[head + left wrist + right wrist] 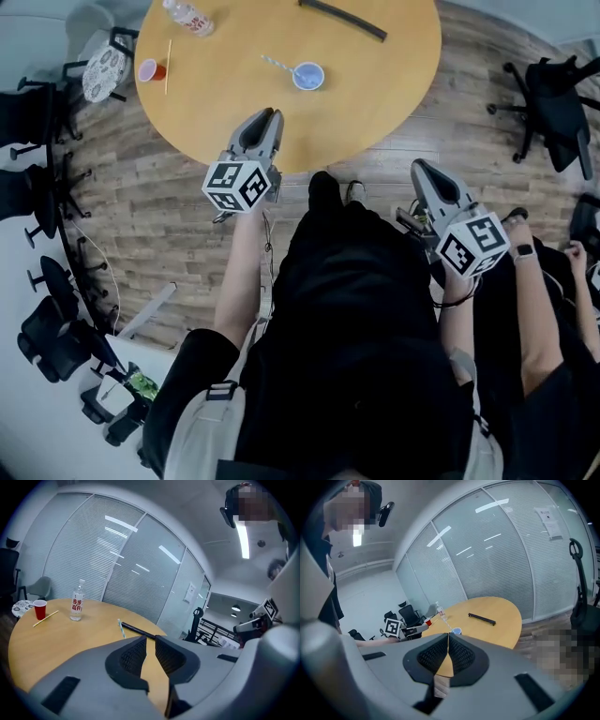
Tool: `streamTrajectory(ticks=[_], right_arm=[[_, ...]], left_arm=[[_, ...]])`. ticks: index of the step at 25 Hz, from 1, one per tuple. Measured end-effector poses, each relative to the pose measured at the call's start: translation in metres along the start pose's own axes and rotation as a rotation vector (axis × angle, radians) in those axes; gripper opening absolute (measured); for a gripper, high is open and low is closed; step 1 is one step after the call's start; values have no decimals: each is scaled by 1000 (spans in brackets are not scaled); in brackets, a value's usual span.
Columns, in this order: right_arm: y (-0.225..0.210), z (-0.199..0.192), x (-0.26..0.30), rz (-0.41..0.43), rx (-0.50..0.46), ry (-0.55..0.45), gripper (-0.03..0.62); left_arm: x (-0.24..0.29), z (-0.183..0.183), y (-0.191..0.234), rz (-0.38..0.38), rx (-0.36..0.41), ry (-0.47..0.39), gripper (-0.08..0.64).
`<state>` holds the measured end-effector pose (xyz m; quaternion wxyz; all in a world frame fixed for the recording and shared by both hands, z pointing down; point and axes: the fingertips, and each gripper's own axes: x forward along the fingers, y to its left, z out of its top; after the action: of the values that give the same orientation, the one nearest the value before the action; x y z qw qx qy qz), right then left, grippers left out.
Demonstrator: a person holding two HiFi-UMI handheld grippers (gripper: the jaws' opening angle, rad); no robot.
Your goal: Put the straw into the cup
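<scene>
A small blue cup [307, 76] stands on the round wooden table [375, 84], with a striped straw [275, 64] lying just to its left. In the left gripper view the straw [121, 627] lies ahead on the tabletop; the blue cup is hidden there. My left gripper [267, 114] hovers at the table's near edge, its jaws a narrow gap apart and empty [150, 639]. Away from the table, my right gripper [419, 166] is over the floor, shut on nothing [448, 635]. The blue cup [456, 631] shows far beyond its tips.
A red cup [150, 70] and a thin wooden stick [168, 66] sit at the table's left, with a water bottle [190, 17] behind them. A black bar [342, 19] lies at the far side. Office chairs [553, 94] stand around the table.
</scene>
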<state>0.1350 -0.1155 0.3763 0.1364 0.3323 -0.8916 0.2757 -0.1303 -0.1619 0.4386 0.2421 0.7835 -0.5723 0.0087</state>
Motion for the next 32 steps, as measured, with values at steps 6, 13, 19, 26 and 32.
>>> streamTrajectory(ticks=[6, 13, 19, 26, 32], right_arm=[[7, -8, -17, 53, -3, -14, 18], [15, -27, -34, 120, -21, -4, 18], [20, -51, -42, 171, -18, 38, 18], [37, -72, -43, 244, -41, 87, 18], [37, -71, -45, 261, -69, 73, 18]], left_arm=[[-29, -4, -47, -16, 37, -18, 43], [-62, -15, -88, 1, 42, -48, 12], [-90, -32, -116, 12, 40, -34, 12], [-133, -41, -150, 15, 41, -52, 12], [-142, -44, -171, 1, -4, -96, 12]])
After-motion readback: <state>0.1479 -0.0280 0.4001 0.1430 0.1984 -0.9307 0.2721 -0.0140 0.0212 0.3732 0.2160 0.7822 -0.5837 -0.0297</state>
